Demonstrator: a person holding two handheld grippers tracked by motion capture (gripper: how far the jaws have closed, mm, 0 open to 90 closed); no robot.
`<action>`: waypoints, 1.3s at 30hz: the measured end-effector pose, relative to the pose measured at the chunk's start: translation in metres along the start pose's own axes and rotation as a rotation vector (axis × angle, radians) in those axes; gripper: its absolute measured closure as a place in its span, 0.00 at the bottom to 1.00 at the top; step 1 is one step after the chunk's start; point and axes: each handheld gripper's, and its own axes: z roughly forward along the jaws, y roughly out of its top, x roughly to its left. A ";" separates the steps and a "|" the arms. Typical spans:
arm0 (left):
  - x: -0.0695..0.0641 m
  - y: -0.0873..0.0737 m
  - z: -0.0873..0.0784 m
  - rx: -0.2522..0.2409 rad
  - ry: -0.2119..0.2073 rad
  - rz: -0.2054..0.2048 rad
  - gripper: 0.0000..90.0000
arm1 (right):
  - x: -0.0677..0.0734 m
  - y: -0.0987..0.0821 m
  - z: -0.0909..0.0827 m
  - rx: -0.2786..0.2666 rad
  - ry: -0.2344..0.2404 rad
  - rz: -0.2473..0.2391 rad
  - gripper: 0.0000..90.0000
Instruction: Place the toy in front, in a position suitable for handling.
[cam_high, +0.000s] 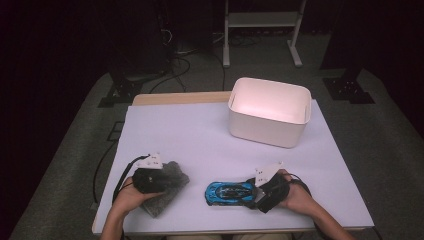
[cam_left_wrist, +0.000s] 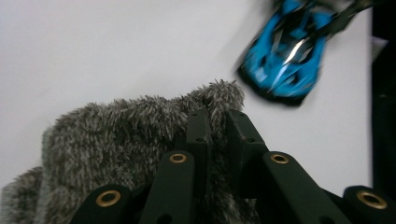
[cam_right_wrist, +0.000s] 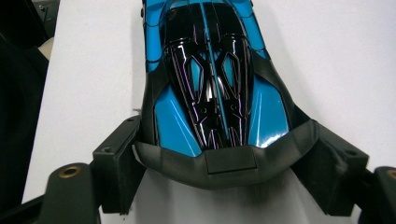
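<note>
The left tool (cam_high: 167, 176) has its jaws pressed together on a fold of the grey furry cloth (cam_high: 167, 187); in the left gripper view (cam_left_wrist: 218, 122) the two black jaws stand almost side by side with the fur pinched between them near the cloth's edge (cam_left_wrist: 140, 140). The cloth lies crumpled on the worktop (cam_high: 200, 135) at its near left part, under and just ahead of the person's left hand (cam_high: 131, 197).

The right tool (cam_high: 254, 191) has its jaws spread wide around the tail of the blue and black toy car (cam_high: 229, 193). In the right gripper view (cam_right_wrist: 224, 161) one jaw sits at each side of the car's (cam_right_wrist: 212, 93) black rear wing, the pads touching or nearly touching its flanks; whether they press on it I cannot tell for sure, though they look closed on it. The car stands on its wheels on the worktop, nose pointing left in the high view, between the two hands and well apart from the cloth. The person's right hand (cam_high: 295, 195) comes in from the near right corner.

Farther out, a white bin (cam_high: 268, 112) stands open at the far right part of the worktop, well apart from both tools. Beyond the worktop the grey floor (cam_high: 80, 130) carries cables and a white stand's feet (cam_high: 260, 30).
</note>
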 end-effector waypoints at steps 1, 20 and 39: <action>-0.003 0.006 0.004 -0.007 -0.018 0.014 0.89 | 0.000 0.000 0.000 -0.002 0.001 -0.001 0.25; -0.035 0.063 0.078 0.064 -0.206 0.167 0.52 | -0.002 -0.004 0.000 -0.025 0.011 -0.009 0.25; -0.030 0.037 0.073 0.142 -0.119 0.156 0.77 | -0.001 0.000 0.000 -0.005 0.004 -0.049 0.25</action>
